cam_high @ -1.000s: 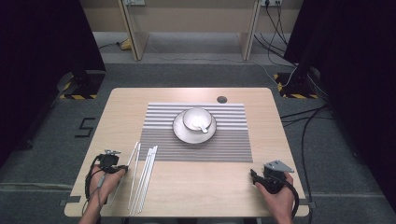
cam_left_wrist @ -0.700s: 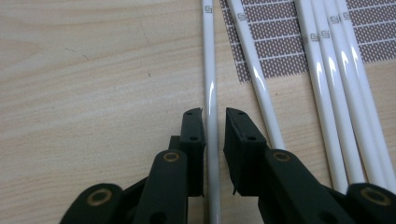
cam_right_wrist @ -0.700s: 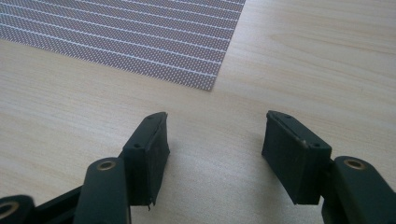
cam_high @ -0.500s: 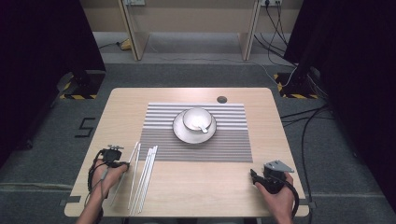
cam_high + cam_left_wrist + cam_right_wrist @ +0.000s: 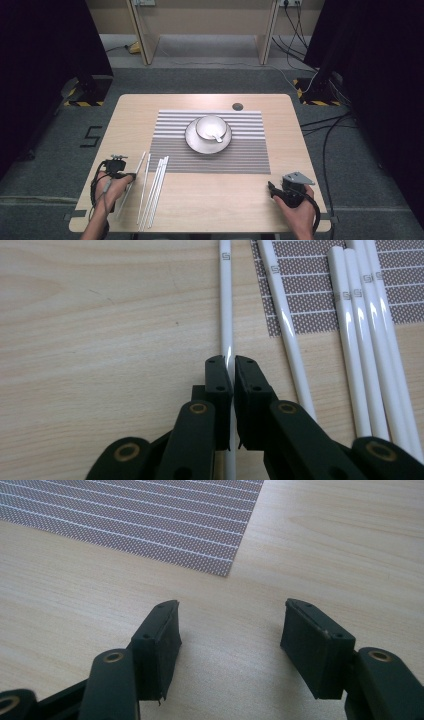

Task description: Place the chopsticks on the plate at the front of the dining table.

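From up top my left gripper [image 5: 131, 175] sits on the leftmost stick [image 5: 129, 186] near the table [image 5: 210, 202] edge, its own view has the jaws just closed pinching it, right gripper [image 5: 230, 645] wide open over bare wood, so I'd lift level.

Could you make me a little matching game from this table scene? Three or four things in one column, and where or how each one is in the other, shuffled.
Things:
1. left gripper
2. right gripper
3. cup
4. striped mat

States:
A. lies flat under the saucer
B. jaws apart above bare table
C. stands on the saucer with a spoon in it
D. clamped on one white stick

Pairs: 1-D, 2-B, 3-C, 4-A
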`<state>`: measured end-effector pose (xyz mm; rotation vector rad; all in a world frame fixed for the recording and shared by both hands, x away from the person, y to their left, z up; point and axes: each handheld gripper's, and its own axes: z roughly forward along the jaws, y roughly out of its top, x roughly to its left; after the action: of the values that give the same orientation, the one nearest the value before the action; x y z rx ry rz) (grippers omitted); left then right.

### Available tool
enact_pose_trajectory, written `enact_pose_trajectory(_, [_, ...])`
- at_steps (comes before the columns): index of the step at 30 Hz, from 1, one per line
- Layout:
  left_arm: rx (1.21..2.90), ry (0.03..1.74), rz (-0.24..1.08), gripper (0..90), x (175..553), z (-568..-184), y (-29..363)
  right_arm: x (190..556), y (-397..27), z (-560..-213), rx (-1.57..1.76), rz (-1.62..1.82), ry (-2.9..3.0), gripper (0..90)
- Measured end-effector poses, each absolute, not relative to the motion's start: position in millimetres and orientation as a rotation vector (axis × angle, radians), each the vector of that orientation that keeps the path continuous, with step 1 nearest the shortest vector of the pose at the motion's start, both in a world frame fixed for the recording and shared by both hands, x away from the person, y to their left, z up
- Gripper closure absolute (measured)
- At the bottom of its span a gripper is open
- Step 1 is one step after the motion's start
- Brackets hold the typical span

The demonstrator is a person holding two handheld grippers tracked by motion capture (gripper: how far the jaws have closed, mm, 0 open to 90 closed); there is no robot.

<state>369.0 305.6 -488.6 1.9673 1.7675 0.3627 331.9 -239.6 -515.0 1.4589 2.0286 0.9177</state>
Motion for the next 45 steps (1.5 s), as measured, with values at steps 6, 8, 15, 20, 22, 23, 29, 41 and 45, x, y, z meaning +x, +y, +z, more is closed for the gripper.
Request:
enact_pose_trajectory(6, [1.973,1.759,0.383,85.0,364,-484,308,332,-240,-515,1.459,0.917,2.028,40.4])
enact_pose_trajectory(8, [1.981,1.759,0.370,85.0,363,-486,307,332,-239,-515,1.463,0.918,2.027,40.4])
enact_pose_trajectory(15, [2.043,1.761,0.348,84.7,365,-490,303,332,-239,-515,1.463,0.918,2.027,40.4])
enact_pose_trajectory(20, [2.118,1.765,0.312,79.0,371,-486,301,332,-240,-515,1.462,0.921,2.027,40.4])
enact_pose_trajectory(22, [2.160,1.767,0.322,78.1,374,-482,298,332,-240,-515,1.462,0.922,2.027,40.4])
enact_pose_trajectory(23, [2.179,1.769,0.314,78.0,376,-482,298,332,-240,-515,1.462,0.921,2.027,40.3])
enact_pose_trajectory(29, [2.250,1.788,0.263,81.1,385,-482,295,332,-240,-515,1.464,0.925,2.028,40.3])
enact_pose_trajectory(41, [2.246,1.850,0.166,84.9,395,-480,297,332,-241,-515,1.459,0.928,2.031,40.1])
enact_pose_trajectory(45, [2.189,1.855,0.154,84.9,393,-478,304,332,-241,-515,1.460,0.927,2.032,40.2])
